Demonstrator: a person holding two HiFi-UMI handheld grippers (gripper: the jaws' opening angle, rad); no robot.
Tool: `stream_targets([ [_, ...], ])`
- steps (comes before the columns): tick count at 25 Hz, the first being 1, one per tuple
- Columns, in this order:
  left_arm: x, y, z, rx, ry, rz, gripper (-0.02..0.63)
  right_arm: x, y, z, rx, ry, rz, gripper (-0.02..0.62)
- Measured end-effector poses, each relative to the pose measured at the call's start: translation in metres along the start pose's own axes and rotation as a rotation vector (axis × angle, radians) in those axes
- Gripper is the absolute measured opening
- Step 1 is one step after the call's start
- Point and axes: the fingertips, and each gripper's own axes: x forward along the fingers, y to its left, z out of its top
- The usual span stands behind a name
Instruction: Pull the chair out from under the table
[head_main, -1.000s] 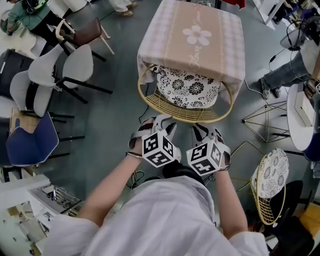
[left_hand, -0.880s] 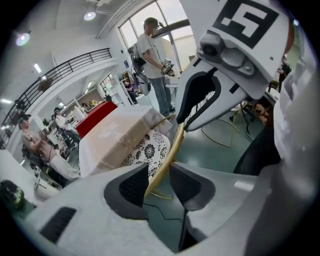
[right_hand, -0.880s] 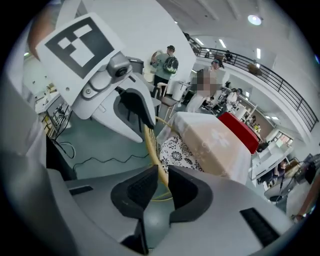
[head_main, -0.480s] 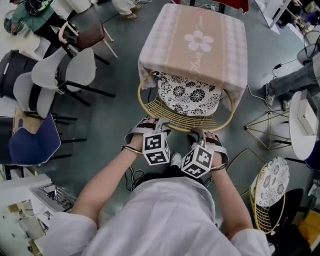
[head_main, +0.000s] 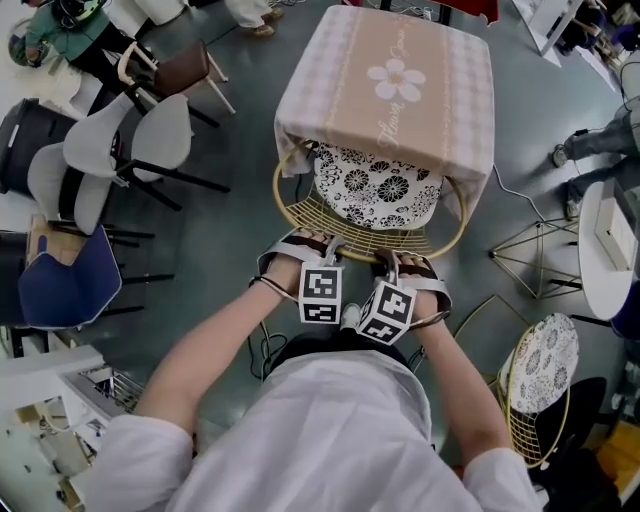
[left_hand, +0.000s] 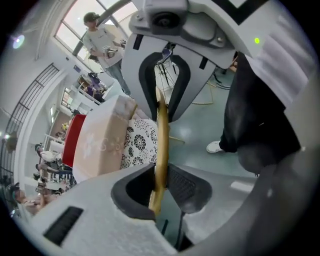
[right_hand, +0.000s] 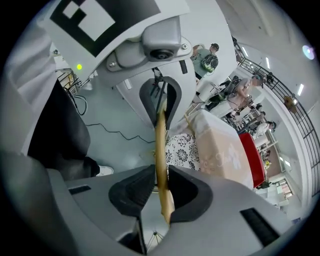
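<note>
A gold wire chair (head_main: 300, 214) with a black-and-white flowered cushion (head_main: 376, 186) stands tucked under the small table (head_main: 390, 80), which has a pink cloth with a flower print. Both grippers sit side by side on the chair's near back rim. My left gripper (head_main: 318, 243) is closing its jaws on the gold rim (left_hand: 162, 130), which lies between the pads and touches both (left_hand: 160, 182). My right gripper (head_main: 392, 258) is shut on the same rim (right_hand: 160, 140), pinched between its pads (right_hand: 161, 187).
White chairs (head_main: 120, 150) and a blue chair (head_main: 65, 280) stand at the left. A second gold chair (head_main: 540, 375) and a gold wire frame (head_main: 535, 245) are at the right, next to a white round table (head_main: 605, 240). Someone's legs (head_main: 600, 150) show at the far right.
Both grippers have sunk and moved forward to the chair's back rim, rolling as they went. The rim now lies between both pairs of jaws.
</note>
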Motion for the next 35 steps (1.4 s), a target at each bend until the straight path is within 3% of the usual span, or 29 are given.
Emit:
stream_targets([
  [15, -0.002, -0.009, 0.005, 0.006, 0.020, -0.023, 0.063, -0.005, 0.006, -0.003, 0.013, 0.029, -0.005, 0.063],
  [35, -0.037, -0.094, 0.006, 0.027, -0.006, -0.040, 0.063, -0.038, 0.091, 0.011, 0.030, 0.065, 0.002, 0.063],
])
